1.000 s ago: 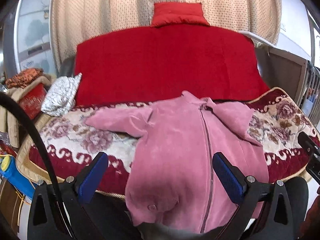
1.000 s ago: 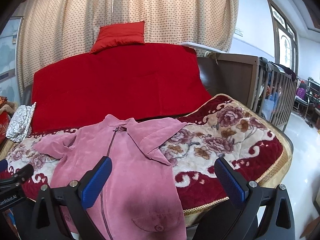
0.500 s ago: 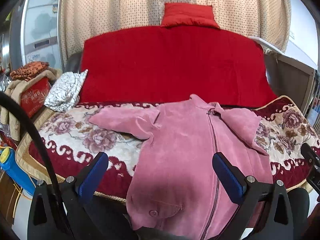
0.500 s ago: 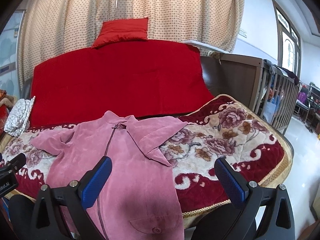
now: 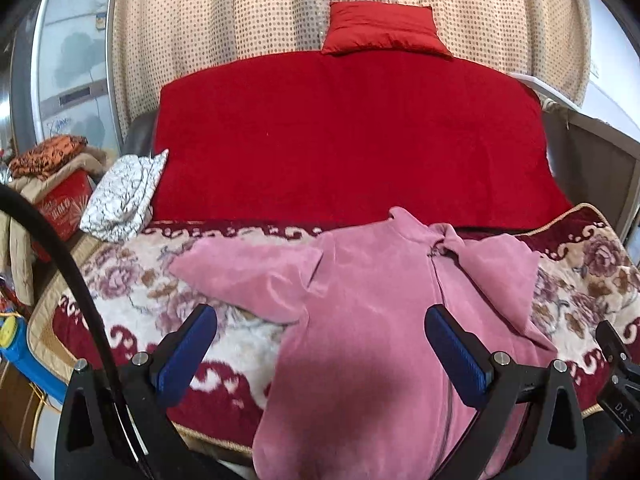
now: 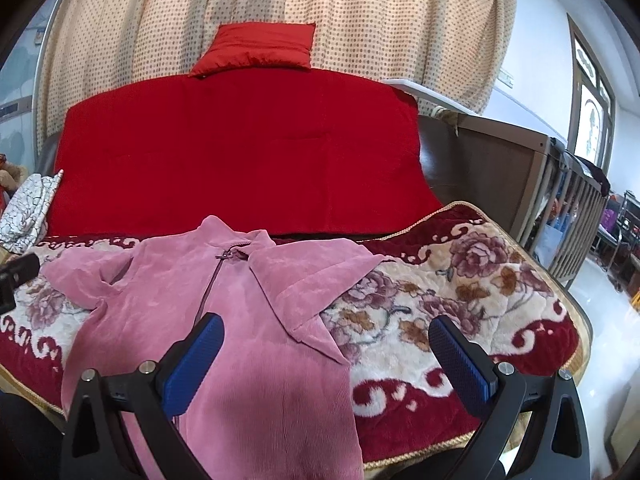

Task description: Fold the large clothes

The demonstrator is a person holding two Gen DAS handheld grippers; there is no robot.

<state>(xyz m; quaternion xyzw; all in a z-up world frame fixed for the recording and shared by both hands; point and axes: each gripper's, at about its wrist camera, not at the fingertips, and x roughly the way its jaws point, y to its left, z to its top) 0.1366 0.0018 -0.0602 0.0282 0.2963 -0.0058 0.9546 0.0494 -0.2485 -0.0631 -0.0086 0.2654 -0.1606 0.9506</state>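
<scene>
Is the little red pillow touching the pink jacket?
Apart. In the left wrist view the small red pillow sits atop the backrest, with red cover between it and the pink velvety jacket.

A dusty pink jacket (image 5: 360,320) lies on a cream blanket (image 6: 460,300) with mauve roses and dark red scrolls. Behind sit a plain red cover (image 5: 340,140), a red cushion (image 5: 380,28), and a beige brown-dotted curtain (image 6: 380,20).

Both grippers seemingly nearer the jacket (image 5: 360,340)
</scene>
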